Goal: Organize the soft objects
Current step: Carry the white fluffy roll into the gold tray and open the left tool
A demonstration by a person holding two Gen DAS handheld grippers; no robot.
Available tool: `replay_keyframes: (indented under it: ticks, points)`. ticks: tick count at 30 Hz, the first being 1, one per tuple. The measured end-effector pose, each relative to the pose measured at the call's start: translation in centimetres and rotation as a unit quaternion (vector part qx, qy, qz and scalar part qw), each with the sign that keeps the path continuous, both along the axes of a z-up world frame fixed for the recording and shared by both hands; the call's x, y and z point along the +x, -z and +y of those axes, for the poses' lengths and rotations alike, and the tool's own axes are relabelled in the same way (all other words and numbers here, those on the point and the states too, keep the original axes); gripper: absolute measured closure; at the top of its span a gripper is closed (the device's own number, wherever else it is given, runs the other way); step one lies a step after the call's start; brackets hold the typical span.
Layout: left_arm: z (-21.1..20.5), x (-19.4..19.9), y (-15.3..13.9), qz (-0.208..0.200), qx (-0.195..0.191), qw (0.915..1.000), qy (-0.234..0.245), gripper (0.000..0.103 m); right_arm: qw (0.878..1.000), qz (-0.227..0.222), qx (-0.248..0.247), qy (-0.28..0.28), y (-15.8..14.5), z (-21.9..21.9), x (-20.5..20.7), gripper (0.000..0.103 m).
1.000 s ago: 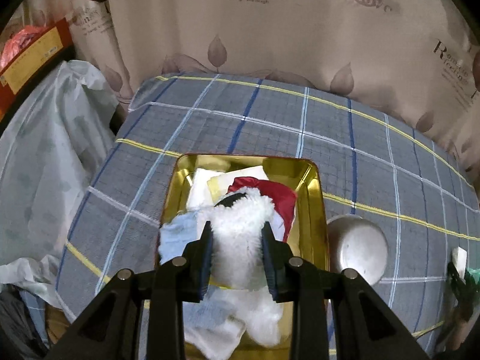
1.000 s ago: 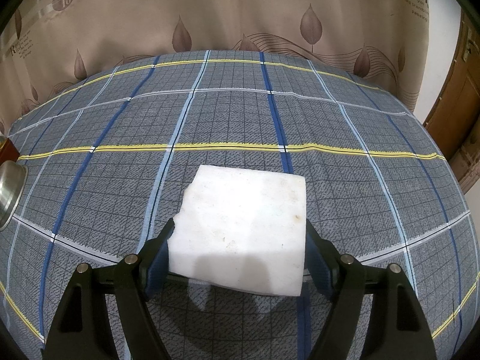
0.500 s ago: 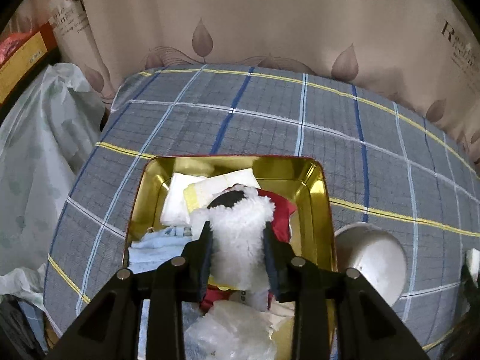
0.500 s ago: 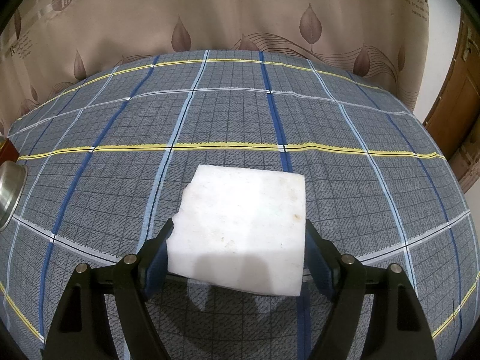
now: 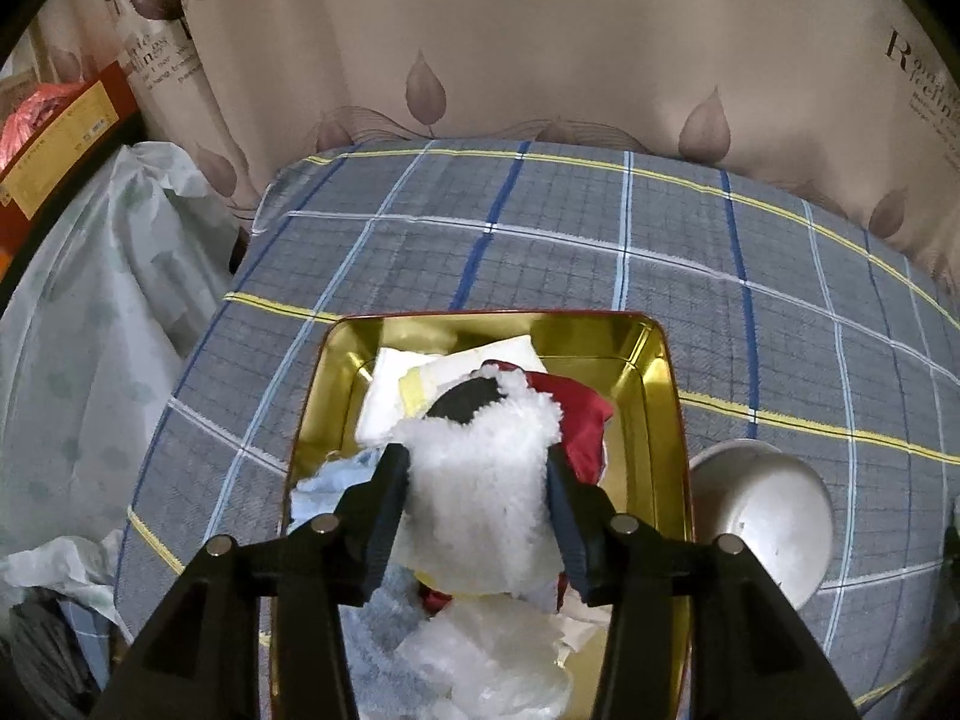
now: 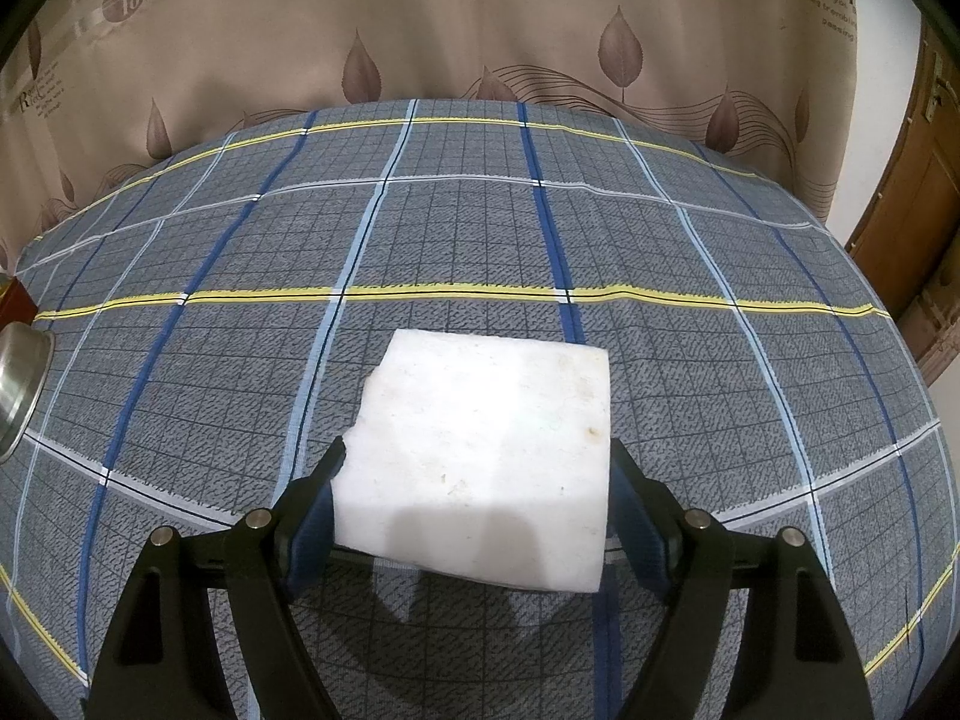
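Jaws of the left gripper (image 5: pixel 477 504) have just been opening, the fluffy white plush piece with a black patch (image 5: pixel 480 480) still between them, over the gold rectangular metal tin (image 5: pixel 660 420), which holds other soft items. Right gripper (image 6: pixel 471 498) clamps a white foam block (image 6: pixel 480 456), well away from that tin. Both look light and squashy; a grip mid-body seems safest.

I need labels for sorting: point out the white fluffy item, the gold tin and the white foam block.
white fluffy item (image 5: pixel 480 492), left wrist view, middle of its fleece.
gold tin (image 5: pixel 660 414), left wrist view, bare right inner wall.
white foam block (image 6: pixel 486 450), right wrist view, middle of its top face.
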State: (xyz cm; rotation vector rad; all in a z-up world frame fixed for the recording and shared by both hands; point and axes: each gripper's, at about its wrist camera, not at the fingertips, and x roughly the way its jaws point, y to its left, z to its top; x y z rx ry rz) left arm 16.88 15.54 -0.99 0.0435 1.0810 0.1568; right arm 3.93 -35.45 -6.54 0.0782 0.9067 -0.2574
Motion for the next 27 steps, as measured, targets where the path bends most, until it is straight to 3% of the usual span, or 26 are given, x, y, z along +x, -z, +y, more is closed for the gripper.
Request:
replay_keyframes:
  ticks: [3,11,27]
  points:
    - [-0.1,-0.4,-0.4,0.001,0.014,0.9999,-0.002,0.052,1.0,0.0,0.001,0.0,0.0,-0.1,0.0,0.026]
    - [-1.7,-2.3,-2.2,-0.023,0.063,0.9975,0.022,0.051,1.0,0.001,0.002,0.001,0.0,-0.1,0.0,0.026]
    - [-1.7,-6.1,-4.5,-0.046,0.038,0.9974,0.039,0.051,1.0,0.002,0.005,0.003,0.0,-0.2,-0.1,0.024]
